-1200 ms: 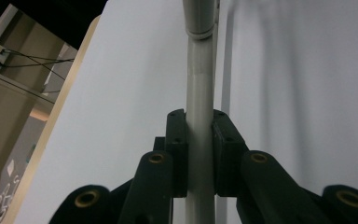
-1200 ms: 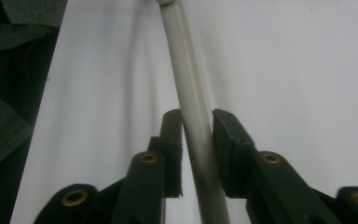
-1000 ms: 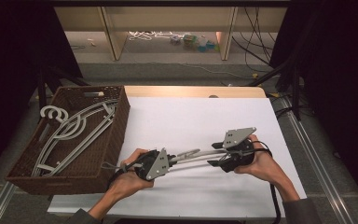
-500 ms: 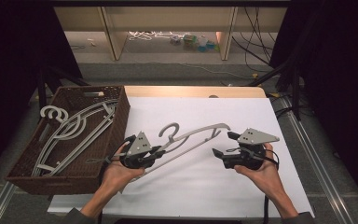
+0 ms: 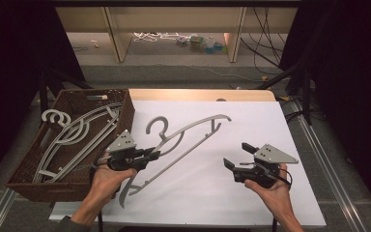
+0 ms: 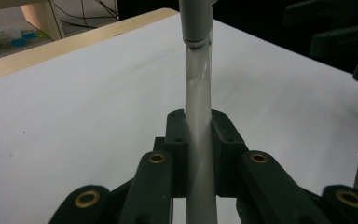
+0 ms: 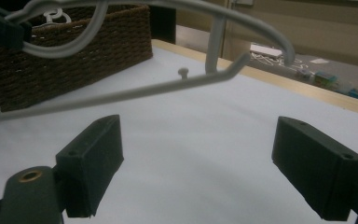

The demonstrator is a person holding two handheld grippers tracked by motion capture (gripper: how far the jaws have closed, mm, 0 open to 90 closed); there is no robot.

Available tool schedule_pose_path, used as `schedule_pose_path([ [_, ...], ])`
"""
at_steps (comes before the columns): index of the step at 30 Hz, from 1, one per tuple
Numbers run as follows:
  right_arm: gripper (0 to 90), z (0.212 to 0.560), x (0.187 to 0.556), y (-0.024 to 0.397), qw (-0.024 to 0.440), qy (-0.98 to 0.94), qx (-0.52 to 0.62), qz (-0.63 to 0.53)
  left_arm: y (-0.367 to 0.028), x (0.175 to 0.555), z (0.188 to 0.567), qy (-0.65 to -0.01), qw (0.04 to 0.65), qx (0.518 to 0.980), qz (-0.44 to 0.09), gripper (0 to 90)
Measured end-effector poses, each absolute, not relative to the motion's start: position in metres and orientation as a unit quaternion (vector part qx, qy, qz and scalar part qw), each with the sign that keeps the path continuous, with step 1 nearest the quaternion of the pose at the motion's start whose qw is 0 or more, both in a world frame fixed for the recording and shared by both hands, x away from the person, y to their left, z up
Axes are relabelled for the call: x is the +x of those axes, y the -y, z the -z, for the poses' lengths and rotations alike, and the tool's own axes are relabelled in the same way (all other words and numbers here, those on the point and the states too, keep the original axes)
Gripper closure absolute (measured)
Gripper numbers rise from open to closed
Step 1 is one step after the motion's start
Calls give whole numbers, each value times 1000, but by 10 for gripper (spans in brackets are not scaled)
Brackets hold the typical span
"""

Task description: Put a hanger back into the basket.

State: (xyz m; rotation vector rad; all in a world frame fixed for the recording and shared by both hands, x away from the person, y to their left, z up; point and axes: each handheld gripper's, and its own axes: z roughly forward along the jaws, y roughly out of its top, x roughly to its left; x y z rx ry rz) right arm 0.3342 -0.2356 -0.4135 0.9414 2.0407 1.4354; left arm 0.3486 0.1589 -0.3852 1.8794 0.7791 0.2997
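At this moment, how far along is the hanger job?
Done: several grey hangers already lie in the wicker basket. In hand: the left gripper is clamped on one grey hanger, held just off the white table; the right gripper has just opened, nothing between its jaws. Left: probably carrying this hanger to the basket.

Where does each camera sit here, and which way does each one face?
High view: above the person's side, looking forward and down on the white table; both forearms, left tool, right tool.
Left gripper view: on the left tool, looking along the grey hanger it clamps.
Right gripper view: on the open right tool, facing the wicker basket.
All three share the hanger.
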Motion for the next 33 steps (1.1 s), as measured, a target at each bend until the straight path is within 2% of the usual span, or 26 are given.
schedule_pose_path([
  [5, 171, 416, 329, 235, 242, -746, 342, -518, -168, 343, 377, -342, 544, 759, -103, 794],
  [18, 167, 420, 325, 234, 238, -745, 342, -521, -197, 343, 332, -356, 565, 739, -83, 794],
  [22, 168, 421, 324, 234, 233, -742, 341, -529, -207, 343, 320, -361, 566, 736, -88, 794],
  [26, 168, 421, 324, 236, 246, -742, 339, -523, -217, 342, 309, -363, 568, 733, -93, 794],
  [32, 168, 422, 323, 236, 229, -742, 346, -527, -237, 346, 296, -377, 560, 729, -113, 794],
  [33, 168, 422, 324, 237, 240, -745, 340, -522, -241, 348, 294, -382, 559, 727, -116, 794],
])
